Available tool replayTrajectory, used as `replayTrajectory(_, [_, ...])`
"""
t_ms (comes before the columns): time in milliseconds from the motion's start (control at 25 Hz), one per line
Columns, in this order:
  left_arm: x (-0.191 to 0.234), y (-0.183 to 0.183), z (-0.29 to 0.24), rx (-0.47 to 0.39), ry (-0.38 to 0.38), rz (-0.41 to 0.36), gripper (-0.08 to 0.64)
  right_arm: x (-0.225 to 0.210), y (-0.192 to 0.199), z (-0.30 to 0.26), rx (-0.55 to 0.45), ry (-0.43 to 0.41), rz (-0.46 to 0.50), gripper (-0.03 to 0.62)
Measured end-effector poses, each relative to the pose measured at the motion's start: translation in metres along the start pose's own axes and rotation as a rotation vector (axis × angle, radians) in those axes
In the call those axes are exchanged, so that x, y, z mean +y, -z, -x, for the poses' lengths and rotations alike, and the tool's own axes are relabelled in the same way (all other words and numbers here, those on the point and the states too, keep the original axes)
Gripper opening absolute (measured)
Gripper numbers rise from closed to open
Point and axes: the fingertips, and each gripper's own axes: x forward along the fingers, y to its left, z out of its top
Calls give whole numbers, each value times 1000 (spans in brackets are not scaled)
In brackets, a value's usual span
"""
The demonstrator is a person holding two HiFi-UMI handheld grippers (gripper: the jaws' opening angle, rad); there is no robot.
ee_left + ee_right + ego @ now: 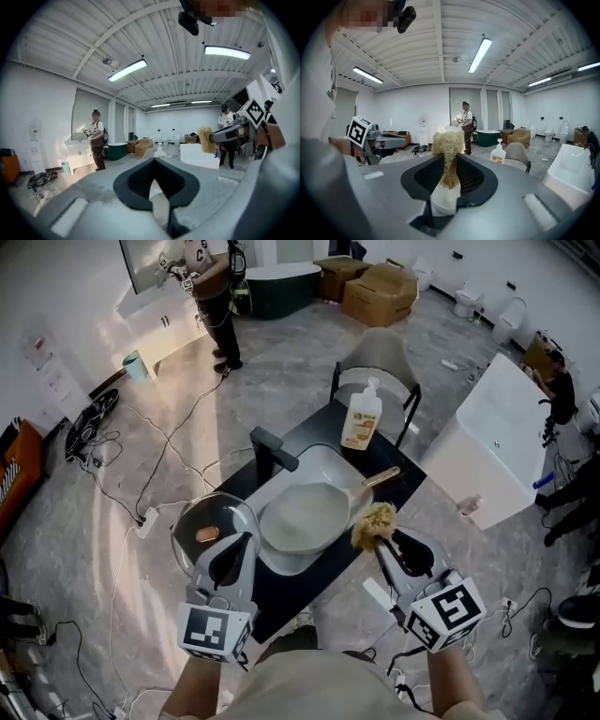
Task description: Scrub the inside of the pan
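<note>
A pale grey pan (305, 517) with a wooden handle (381, 476) lies in the sink (328, 457) of a black table. My right gripper (382, 538) is shut on a yellow fibrous scrubber (373, 524), which hangs just off the pan's right rim. In the right gripper view the scrubber (449, 145) sticks up between the pads of the right gripper (449, 161). My left gripper (244, 542) hovers at the pan's left rim, shut with nothing in it. From the left gripper view the left gripper (153, 161) points out at the room, and the scrubber (205, 139) shows to the right.
A black faucet (273, 450) stands behind the sink, and a soap bottle (361, 418) at the table's far end by a chair (378, 357). A glass lid (214, 521) lies left of the pan. A white unit (487, 446) stands to the right. A person (214, 287) stands far back; cables cross the floor.
</note>
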Motion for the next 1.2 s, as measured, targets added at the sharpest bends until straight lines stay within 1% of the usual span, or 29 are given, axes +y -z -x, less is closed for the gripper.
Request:
replayTrajectory(80, [13,4,-3,9,-4,20,2,-1,-3,-15,14,1,1,86])
replayTrajectory(200, [27,9,-10,15,-7,20,2,-4,-3,-33,26,-1,-1,86])
replayTrajectory(360, [44,11,-17,22,-33,49,2,-9,-2,-57,48,-23,-2,86])
replayTrajectory(680, [59,22,-29,43,-70,47,2,-14,10,-90,89,-87,14,87])
replayTrajectory(840, [55,25,-37,59,-98,47,2,-21,14,-103,107,-138,28,87])
replayTrajectory(1040, [49,33,-53,90,-142,52,2,-35,24,-122,147,-229,50,87])
replayTrajectory(1200, [44,40,-70,126,-200,60,2,-55,38,-139,191,-296,67,87])
